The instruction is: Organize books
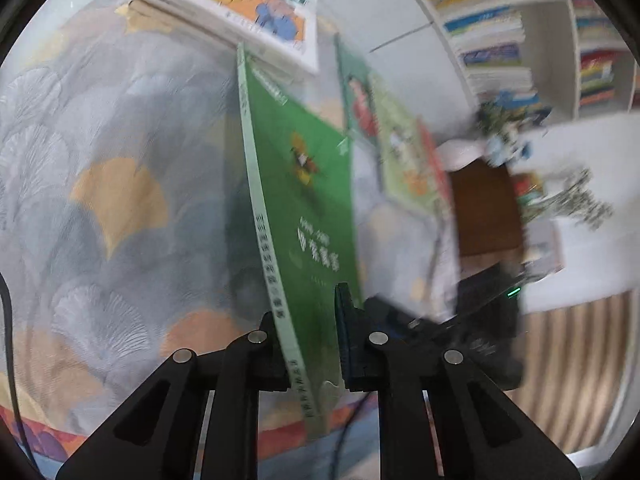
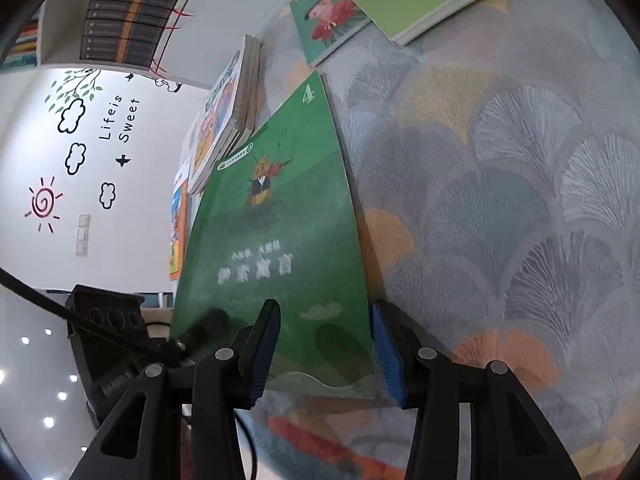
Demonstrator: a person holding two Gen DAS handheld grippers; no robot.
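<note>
You are early in the job; the green book [image 1: 304, 208] is lifted on edge off the patterned bedspread [image 1: 100, 184], while a stack of books [image 1: 240, 12] sits further back and two more green picture books [image 1: 384, 140] lie loose beyond, so I judge most of the sorting is left; the bookshelf [image 1: 520, 32] at the far side is already well filled. Your left gripper [image 1: 308, 332] points down at a slant with its fingers clenched on the book's near edge by the pale spine. Your right gripper [image 2: 324, 344] also tilts downward; its fingers [image 2: 264, 344] straddle the same book's lower corner, one over the cover, one at the edge, and I cannot tell whether the pads press on it.
</note>
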